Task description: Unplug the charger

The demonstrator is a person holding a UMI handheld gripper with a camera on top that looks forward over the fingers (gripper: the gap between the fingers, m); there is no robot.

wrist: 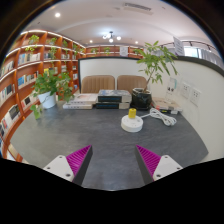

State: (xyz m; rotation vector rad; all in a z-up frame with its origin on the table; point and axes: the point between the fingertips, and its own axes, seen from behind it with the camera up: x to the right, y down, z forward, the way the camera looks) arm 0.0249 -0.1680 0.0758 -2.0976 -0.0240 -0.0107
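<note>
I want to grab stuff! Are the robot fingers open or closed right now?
Open. The gripper has a wide gap between its pink pads, with only bare grey table showing through and nothing held.

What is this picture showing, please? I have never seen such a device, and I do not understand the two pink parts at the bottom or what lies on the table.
A person holds a hand tool, a gripper, with a wide-angle camera riding on it. The one picture looks forward along its two fingers, which carry the pink pads. The fingers are open and hold nothing. Beyond them lies a grey table. On it stand a small yellow and white object with a white cable beside it, a potted plant in a black pot, another plant in a white pot and stacked books. Bookshelves line the wall.
</note>
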